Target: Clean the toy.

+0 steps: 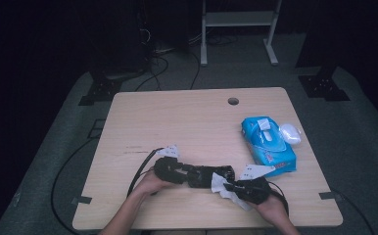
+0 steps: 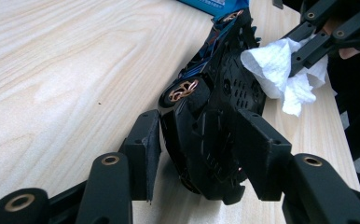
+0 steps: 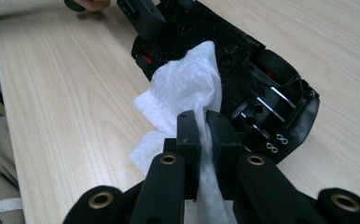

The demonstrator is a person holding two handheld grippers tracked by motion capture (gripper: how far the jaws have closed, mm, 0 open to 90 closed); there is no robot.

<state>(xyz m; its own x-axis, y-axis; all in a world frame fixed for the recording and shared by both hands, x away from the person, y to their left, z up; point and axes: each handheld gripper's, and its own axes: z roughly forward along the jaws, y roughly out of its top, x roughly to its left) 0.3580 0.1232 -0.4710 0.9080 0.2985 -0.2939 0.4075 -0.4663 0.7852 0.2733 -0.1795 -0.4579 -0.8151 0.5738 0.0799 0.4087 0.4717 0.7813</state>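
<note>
I hold a black toy car (image 2: 215, 135) on its side at the near edge of the counter (image 1: 187, 122), between my two hands. My left hand-held gripper (image 2: 201, 154) has it between its jaws: the right-hand pad lies against the underside, while the left-hand pad (image 2: 145, 149) stands just beside the body, and I cannot tell whether it presses yet. My right hand-held gripper (image 3: 205, 135) is pressed together on a white tissue (image 3: 183, 98), whose free end lies against the car's underside near the middle.

The car looks like a light, hollow plastic shell: stiff enough to take a squeeze across its width, yet thin at the bumper and the ribbed underside, so I judge those edges could crack or flex. Its glossy body may slip between flat pads; I would take hold across the middle, by the wheel (image 2: 183, 91) with its copper-coloured rim, where the sides are broadest. The tissue is soft, limp and easy to tear. A pinch near one corner is enough, with a loose fold left to wipe with, and I would keep the strokes light, since it could snag on the ribs.

Farther back on my right lies a blue pack of wipes (image 1: 268, 144) with a white lid. It bears print, too small for me to read. Beside it rests a white crumpled wad (image 1: 291, 133).
</note>
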